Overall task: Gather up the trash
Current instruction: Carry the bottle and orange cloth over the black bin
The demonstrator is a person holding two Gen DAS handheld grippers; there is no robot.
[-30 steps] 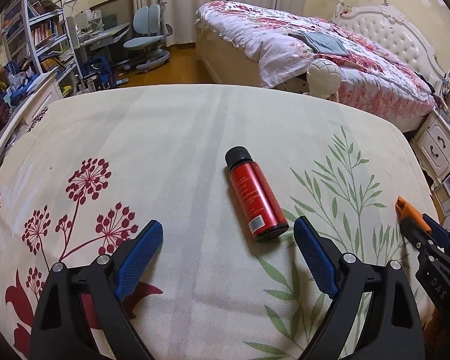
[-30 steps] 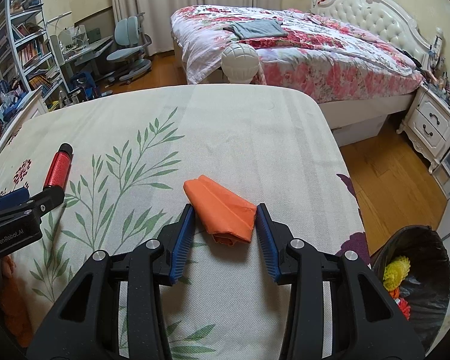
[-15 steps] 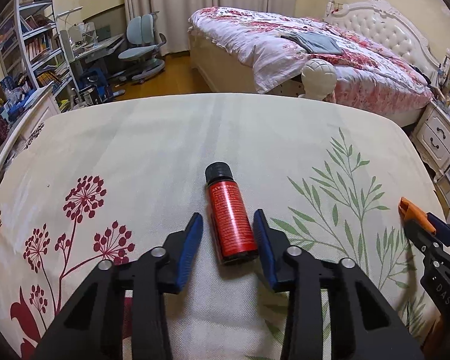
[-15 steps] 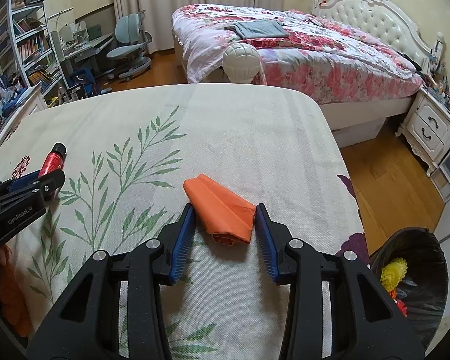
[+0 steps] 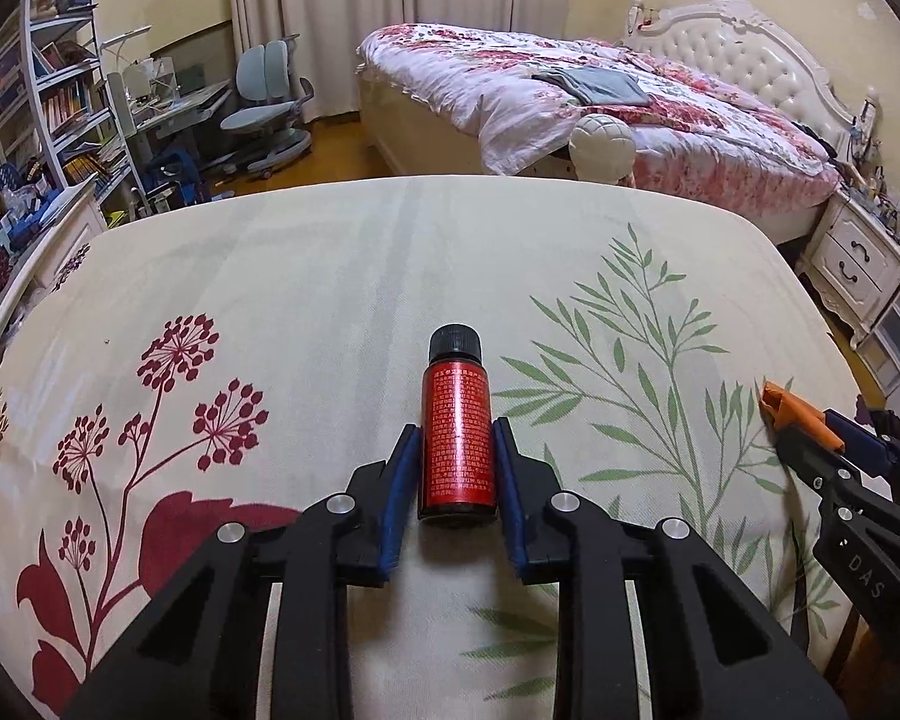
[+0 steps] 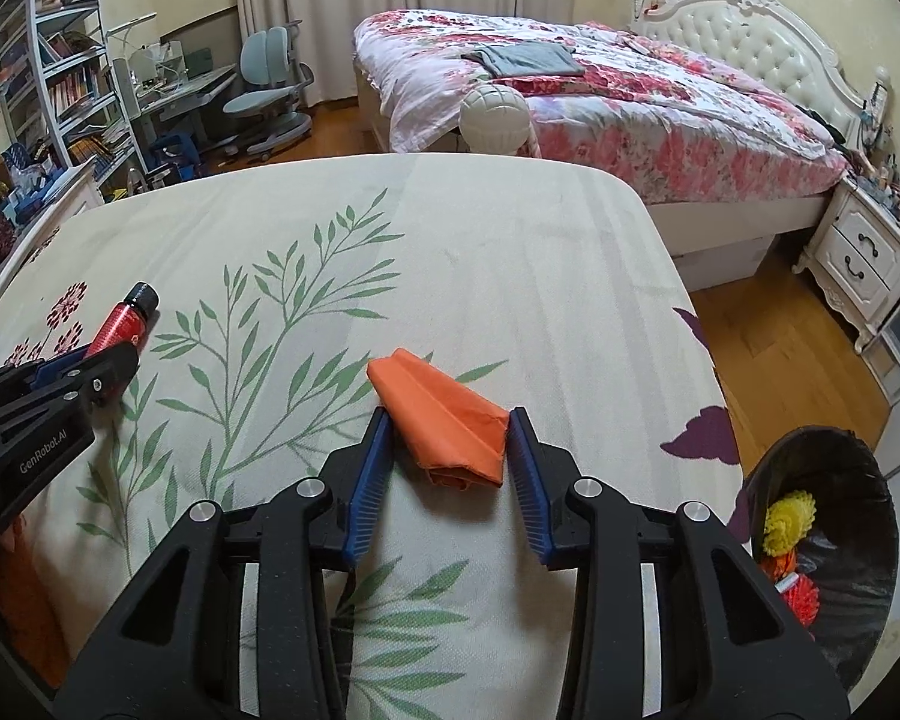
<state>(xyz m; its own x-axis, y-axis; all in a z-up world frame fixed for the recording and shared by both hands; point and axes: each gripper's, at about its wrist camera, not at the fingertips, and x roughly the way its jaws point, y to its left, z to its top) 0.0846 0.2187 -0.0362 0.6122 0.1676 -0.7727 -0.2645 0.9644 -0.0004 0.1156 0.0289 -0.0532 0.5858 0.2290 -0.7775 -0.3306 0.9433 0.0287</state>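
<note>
Two grips live | left gripper (image 5: pixel 455 468) just closed on red bottle (image 5: pixel 457 438), round, may squirt out | right gripper (image 6: pixel 447 450) pinching orange paper (image 6: pixel 444 420), may crumple loose | bin (image 6: pixel 822 540) off bed's right edge, drop could miss

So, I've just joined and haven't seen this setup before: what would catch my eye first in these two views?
Probably the red bottle with the black cap, lying on the flowered bedspread and pinched between the blue pads of the left gripper, whose jaws have just been closing. Next, the folded orange paper clamped in the right gripper, and the black trash bin on the floor at lower right.
</note>
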